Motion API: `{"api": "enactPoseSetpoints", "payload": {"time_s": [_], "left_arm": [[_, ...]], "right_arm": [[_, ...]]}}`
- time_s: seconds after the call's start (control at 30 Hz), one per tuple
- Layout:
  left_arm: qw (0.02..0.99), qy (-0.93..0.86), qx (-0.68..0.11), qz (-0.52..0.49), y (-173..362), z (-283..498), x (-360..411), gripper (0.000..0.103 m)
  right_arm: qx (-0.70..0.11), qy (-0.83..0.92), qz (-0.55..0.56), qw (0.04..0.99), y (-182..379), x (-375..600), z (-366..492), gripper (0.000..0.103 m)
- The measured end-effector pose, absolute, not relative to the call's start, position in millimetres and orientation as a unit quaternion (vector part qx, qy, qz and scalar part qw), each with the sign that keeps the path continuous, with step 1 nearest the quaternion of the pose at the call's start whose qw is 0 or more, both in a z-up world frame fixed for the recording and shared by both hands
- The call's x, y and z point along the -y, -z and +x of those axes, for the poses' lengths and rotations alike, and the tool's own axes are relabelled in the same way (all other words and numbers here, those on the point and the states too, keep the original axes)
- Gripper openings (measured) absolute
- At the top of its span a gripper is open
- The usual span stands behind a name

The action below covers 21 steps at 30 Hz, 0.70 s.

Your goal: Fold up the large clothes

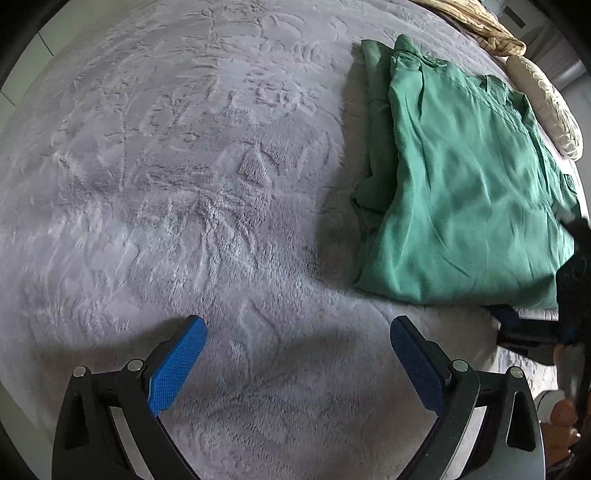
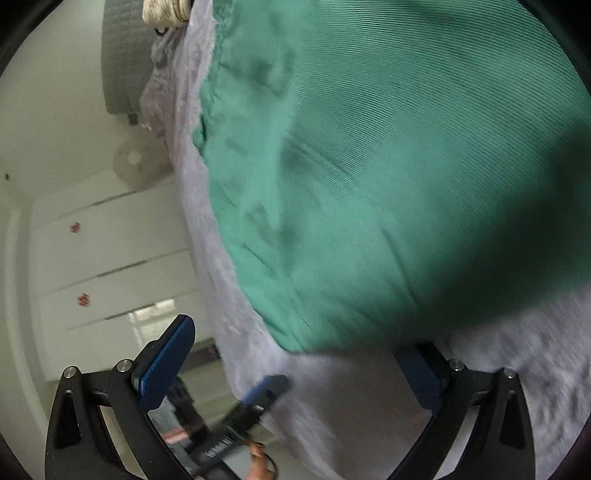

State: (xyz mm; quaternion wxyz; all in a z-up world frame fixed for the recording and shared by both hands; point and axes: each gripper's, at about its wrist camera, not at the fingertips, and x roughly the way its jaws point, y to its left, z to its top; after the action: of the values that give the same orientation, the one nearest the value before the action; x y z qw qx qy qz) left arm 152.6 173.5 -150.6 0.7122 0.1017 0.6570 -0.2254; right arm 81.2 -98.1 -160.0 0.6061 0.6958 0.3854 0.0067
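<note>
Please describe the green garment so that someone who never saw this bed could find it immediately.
Start from the grey fluffy blanket that covers the bed. At its right side lies the green garment, folded into a flat rectangle. It is the only green thing; the bundles beyond it are cream.

Grey plush blanket [image 1: 166,192], embossed with a leaf pattern, is spread over the whole surface. Cream quilted pillow [image 1: 546,107] is laid at the far right edge. Tan knitted cloth [image 1: 480,26] is bunched just beyond it. White cabinet doors [image 2: 103,258] with small red marks are seen past the blanket's edge.
</note>
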Motion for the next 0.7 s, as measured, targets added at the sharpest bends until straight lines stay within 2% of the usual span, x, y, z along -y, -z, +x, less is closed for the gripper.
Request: {"api": "enactPoseSetpoints", "payload": {"time_s": [0.37, 0.5, 0.53, 0.6, 0.63, 0.67, 0.7], "left_arm": [[0.723, 0.239, -0.642, 0.088, 161.9, 176.4, -156.5, 0.1], [0.721, 0.268, -0.637, 0.051, 161.5, 203.2, -148.8, 0.1], [0.718, 0.274, -0.639, 0.035, 162.4, 209.5, -148.8, 0.1], [0.707, 0.285, -0.647, -0.003, 163.7, 222.2, -150.3, 0.1], [0.704, 0.287, -0.65, -0.018, 164.1, 226.3, -150.3, 0.1], [0.7, 0.288, -0.653, -0.034, 165.0, 232.4, -149.2, 0.1], [0.698, 0.285, -0.655, -0.045, 165.0, 238.1, -148.0, 0.1]], "right_arm": [[-0.38, -0.037, 0.688, 0.618, 169.4, 91.0, 95.2, 0.103], [-0.377, -0.057, 0.687, 0.618, 170.4, 89.3, 89.0, 0.101], [-0.379, -0.05, 0.688, 0.617, 170.9, 90.1, 87.6, 0.097], [-0.381, -0.038, 0.694, 0.61, 173.8, 90.0, 85.8, 0.076], [-0.381, -0.037, 0.698, 0.606, 175.2, 89.5, 84.3, 0.053], [-0.378, -0.038, 0.702, 0.603, 176.2, 89.5, 82.9, 0.024], [-0.377, -0.039, 0.702, 0.603, 176.2, 89.8, 82.4, 0.014]]}}
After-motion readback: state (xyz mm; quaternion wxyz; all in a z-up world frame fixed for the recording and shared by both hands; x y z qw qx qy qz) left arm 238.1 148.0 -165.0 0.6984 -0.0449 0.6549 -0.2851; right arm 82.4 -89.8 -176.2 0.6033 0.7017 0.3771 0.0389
